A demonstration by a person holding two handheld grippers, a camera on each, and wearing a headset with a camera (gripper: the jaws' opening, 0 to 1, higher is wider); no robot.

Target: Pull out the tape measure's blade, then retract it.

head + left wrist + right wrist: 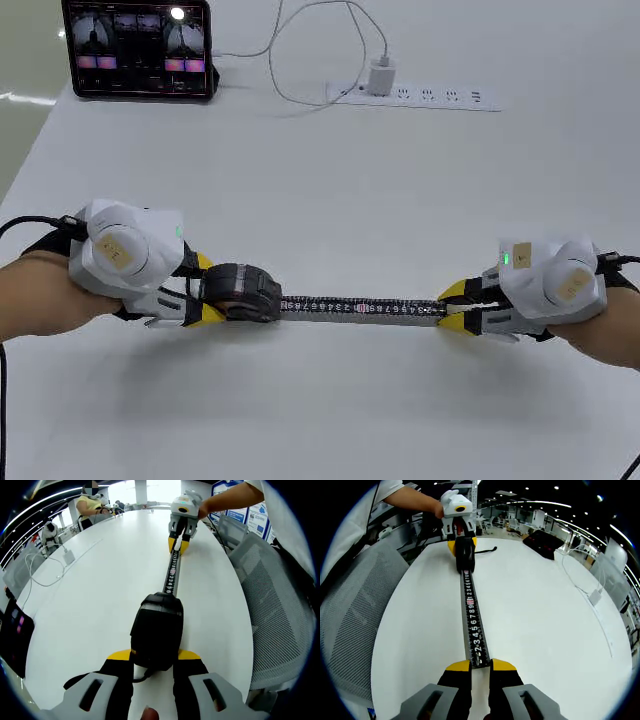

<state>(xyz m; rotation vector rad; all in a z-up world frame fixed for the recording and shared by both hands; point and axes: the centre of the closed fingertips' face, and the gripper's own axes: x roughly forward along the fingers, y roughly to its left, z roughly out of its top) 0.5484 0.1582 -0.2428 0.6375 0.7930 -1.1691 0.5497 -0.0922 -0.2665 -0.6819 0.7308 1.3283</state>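
Yellow tips of the left gripper press on the two flat sides of the case, which sits on the table near 8 o'clock in the head view. From the case, the blade runs straight toward 3 o'clock, low over the table; I cannot tell if it touches. Its end is pinched between the tips of the right gripper, near 4 o'clock.

The case looks hard, compact and rather heavy, so the flat sides are a good place to hold. The blade is probably thin, smooth, springy steel and pulls back to the case. I judge it needs a firm pinch at the very end, and it should be eased back slowly, or it may slip and snap in.
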